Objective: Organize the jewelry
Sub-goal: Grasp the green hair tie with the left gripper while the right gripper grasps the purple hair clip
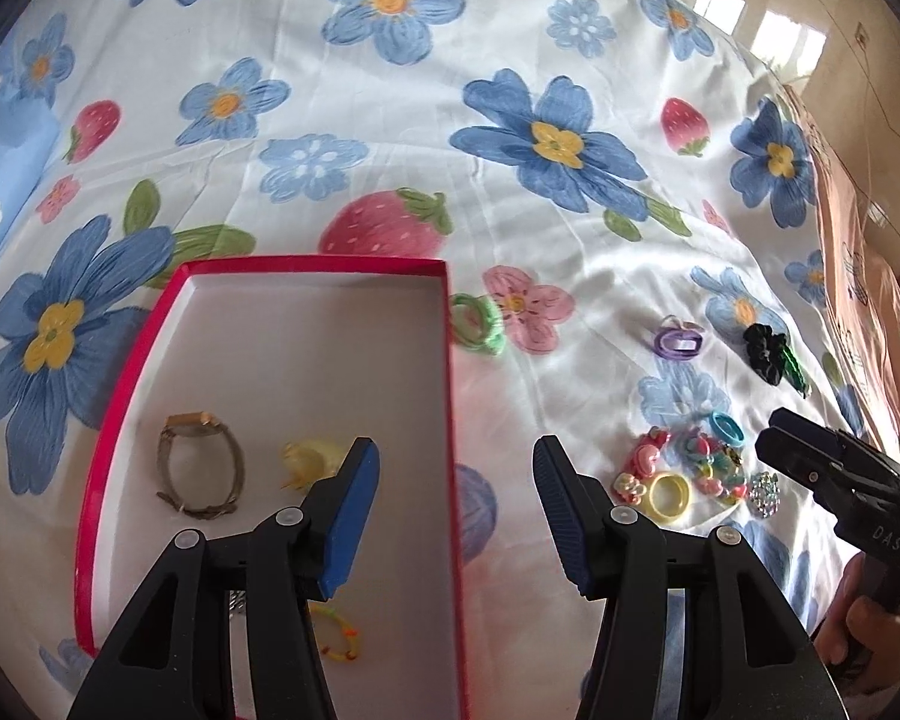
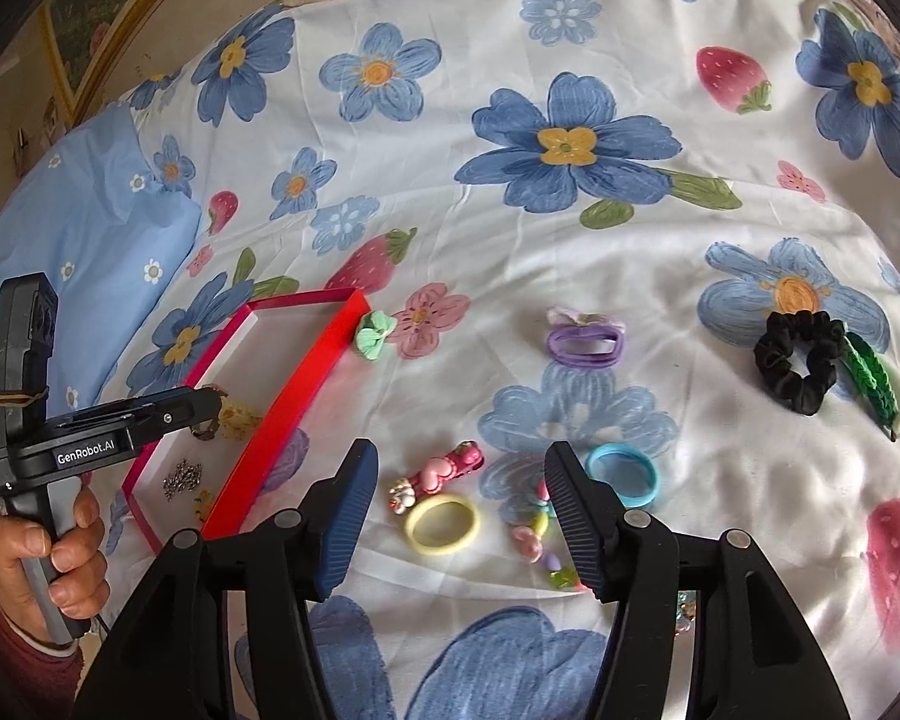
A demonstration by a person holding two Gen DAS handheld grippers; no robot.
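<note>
My right claw (image 2: 459, 516) hangs half-open and empty over the bed, the yellow hair ring (image 2: 442, 523) lying flat between its tips. The red box (image 1: 156, 354) sits off to its left, under my left claw (image 1: 456, 510), also open and empty.

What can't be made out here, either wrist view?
- Left wrist view: the beaded bracelet in the red box is partly behind the left gripper; the box's near end is cut off by the frame.
- Left wrist view: the pile of hair clips is too small to separate.
- Right wrist view: the bead string runs behind the right gripper.
- Right wrist view: the watch is mostly hidden by the left gripper.
</note>
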